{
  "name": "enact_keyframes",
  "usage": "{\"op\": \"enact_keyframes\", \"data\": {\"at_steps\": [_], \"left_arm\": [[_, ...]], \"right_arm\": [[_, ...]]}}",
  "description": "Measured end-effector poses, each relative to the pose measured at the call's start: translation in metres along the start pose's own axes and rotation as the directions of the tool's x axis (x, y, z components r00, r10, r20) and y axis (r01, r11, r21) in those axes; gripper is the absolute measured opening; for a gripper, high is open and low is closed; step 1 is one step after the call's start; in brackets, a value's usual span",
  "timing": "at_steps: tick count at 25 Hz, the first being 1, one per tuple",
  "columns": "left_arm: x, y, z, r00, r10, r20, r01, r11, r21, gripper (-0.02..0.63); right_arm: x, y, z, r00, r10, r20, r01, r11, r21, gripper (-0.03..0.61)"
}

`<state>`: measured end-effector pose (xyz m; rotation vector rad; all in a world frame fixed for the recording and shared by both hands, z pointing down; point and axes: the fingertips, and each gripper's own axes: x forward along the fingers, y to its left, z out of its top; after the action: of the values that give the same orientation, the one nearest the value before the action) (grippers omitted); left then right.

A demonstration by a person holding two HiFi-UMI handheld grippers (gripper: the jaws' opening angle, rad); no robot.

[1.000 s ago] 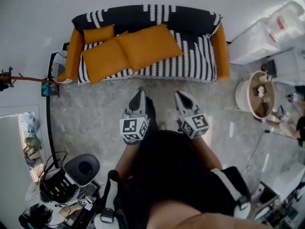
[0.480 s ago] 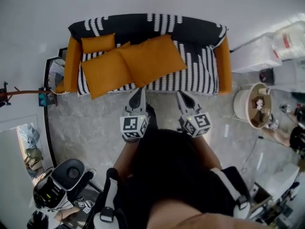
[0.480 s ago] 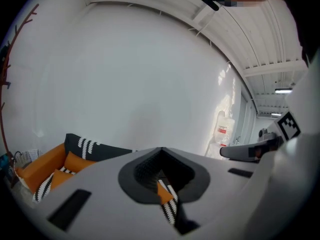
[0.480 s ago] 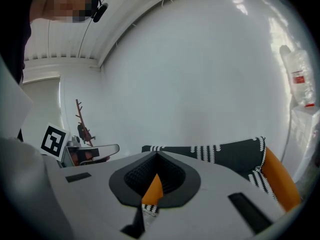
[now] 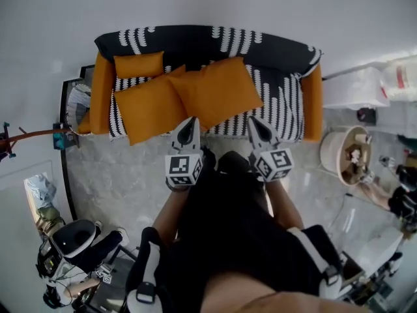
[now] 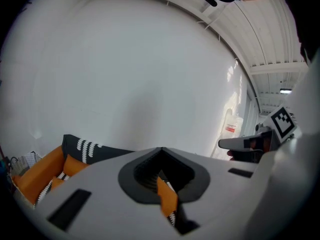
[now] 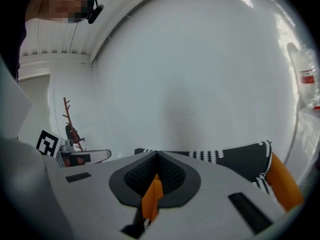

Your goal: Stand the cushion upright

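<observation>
The sofa [image 5: 280, 52] is the largest item, black and white striped with orange arms, and everything below is placed against it. The cushion [image 5: 220, 91], orange and the biggest of three, lies flat on the middle of the sofa seat; its long axis runs along the seat, slightly skewed, and its front edge hangs at the sofa's front. A second cushion [image 5: 148, 109] lies flat toward the sofa's left end, touching or overlapping the first. A small cushion [image 5: 139, 64] already stands against the sofa back at that end. I judge the middle one to be your target, though either flat one would fit the task. Your left gripper [image 5: 189, 124] sits at the sofa's front edge where the two flat cushions meet, and your right gripper [image 5: 256, 122] is near the cushion's front right corner. The cushion therefore lies straight ahead between them, neither hand clearly nearer. Both pairs of jaws are pressed together and grip nothing; the orange sliver in each gripper view is cushion seen beyond them. You must part them before any hold. Nothing blocks the approach. A cabinet [image 5: 355, 87] and bin [image 5: 326, 162] stand off the sofa's right end and a rack [image 5: 77, 100] off its left, all clear of your reach.
</observation>
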<state>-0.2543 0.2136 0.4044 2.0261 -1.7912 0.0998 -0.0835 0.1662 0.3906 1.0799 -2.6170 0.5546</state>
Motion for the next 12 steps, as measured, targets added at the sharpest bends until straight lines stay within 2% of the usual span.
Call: {"op": "enact_keyframes", "data": {"at_steps": [5, 12], "left_arm": [[0.02, -0.029, 0.002, 1.0, 0.022, -0.013, -0.022, 1.0, 0.001, -0.002], [0.074, -0.01, 0.004, 0.993, 0.102, -0.051, -0.102, 0.995, -0.007, -0.002]], "right_arm": [[-0.012, -0.044, 0.007, 1.0, -0.007, -0.01, 0.008, 1.0, 0.016, -0.009], [0.042, -0.091, 0.013, 0.997, 0.027, -0.071, -0.025, 1.0, 0.017, -0.009]]}}
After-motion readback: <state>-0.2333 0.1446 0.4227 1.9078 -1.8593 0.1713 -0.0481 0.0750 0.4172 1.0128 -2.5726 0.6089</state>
